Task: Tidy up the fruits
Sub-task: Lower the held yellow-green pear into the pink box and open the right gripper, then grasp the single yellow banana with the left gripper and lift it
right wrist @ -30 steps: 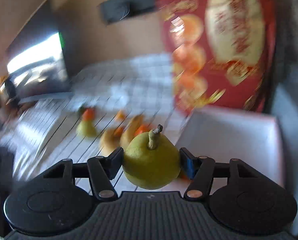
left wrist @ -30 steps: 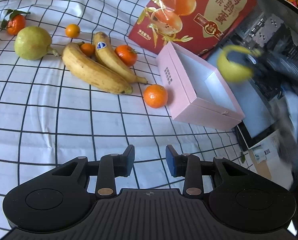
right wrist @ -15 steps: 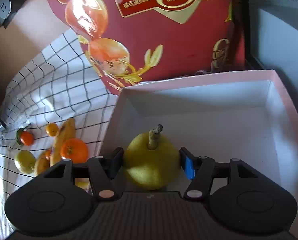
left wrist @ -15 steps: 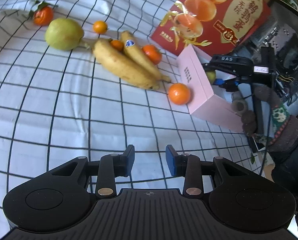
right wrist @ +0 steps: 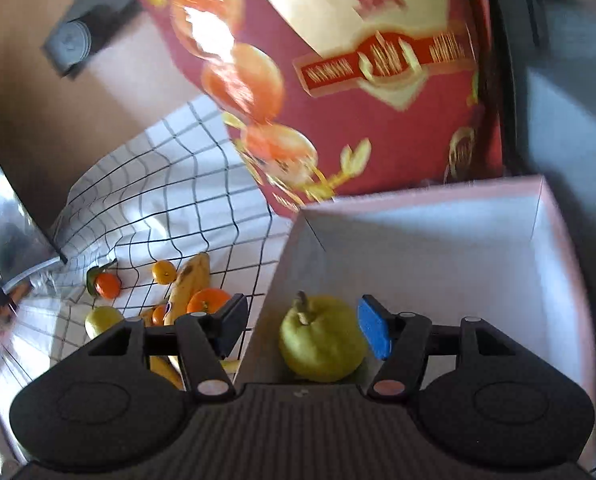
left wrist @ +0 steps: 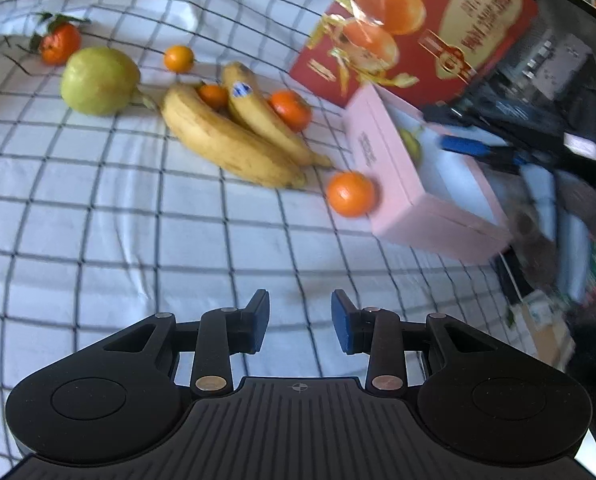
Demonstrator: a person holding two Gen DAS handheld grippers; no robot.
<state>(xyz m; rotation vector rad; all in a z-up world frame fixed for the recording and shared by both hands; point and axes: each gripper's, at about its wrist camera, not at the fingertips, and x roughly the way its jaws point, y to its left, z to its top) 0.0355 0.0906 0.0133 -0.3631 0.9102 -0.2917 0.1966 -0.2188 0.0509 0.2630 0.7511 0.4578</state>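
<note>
Right wrist view: yellow-green pear (right wrist: pixel 322 344), stem up, is sitting inside pink box (right wrist: pixel 438 200).
Right gripper (right wrist: pixel 306 330): gaping around pear, pads clear.
Left gripper (left wrist: pixel 300 320): standing narrowly apart, empty.

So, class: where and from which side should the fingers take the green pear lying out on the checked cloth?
Grip the green pear across its round belly, coming from above. It lies on its side with the stem toward the bananas, so close the fingers crosswise to the stem line. The belly looks widest and least likely to slip.
</note>
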